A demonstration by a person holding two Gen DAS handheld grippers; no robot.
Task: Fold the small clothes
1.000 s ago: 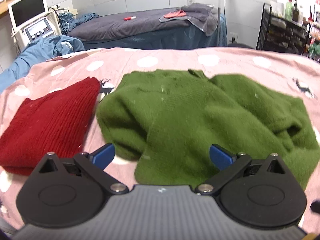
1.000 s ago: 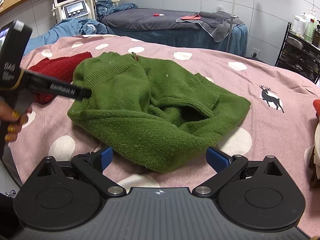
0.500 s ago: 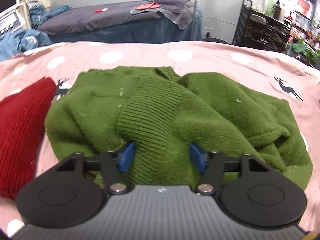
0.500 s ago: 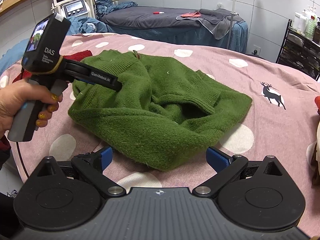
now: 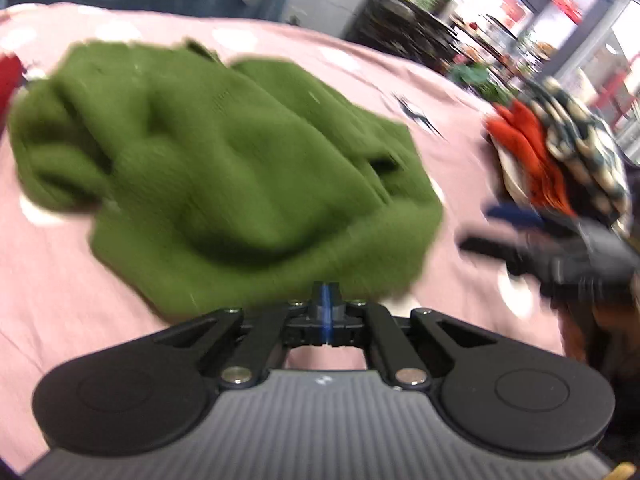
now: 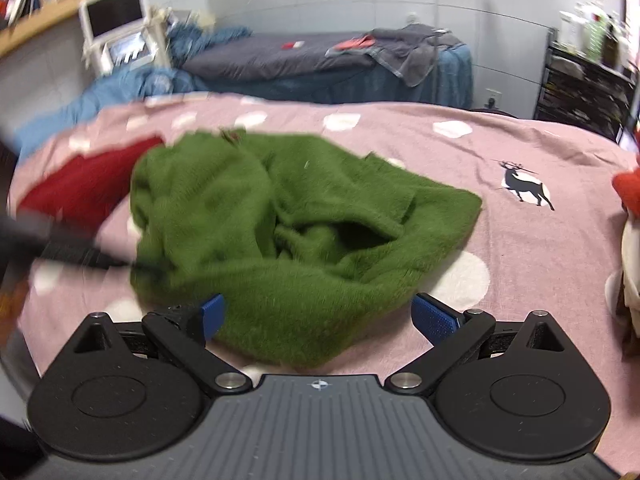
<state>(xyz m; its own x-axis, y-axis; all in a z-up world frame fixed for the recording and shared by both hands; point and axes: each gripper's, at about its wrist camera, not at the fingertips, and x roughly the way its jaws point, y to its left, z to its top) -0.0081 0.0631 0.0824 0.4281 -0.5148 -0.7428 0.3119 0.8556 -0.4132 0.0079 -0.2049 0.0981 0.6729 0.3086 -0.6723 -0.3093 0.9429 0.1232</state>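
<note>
Since the earlier frame the left gripper (image 5: pixel 327 300) has swung toward the near edge of the green sweater (image 5: pixel 224 176) and its jaws have just been closing. Now the blue pads are pressed together at that hem; whether they pinch any wool I cannot tell. The sweater lies crumpled on the pink blanket (image 6: pixel 540 152). The right gripper (image 6: pixel 320 316) is spread wide, its pads on either side of the sweater's near edge. A red garment (image 6: pixel 80 188) lies beside the sweater.

Even, bright indoor light fills both fisheye views, which bend at the edges and smear with motion blur, strongest in the left wrist view.
</note>
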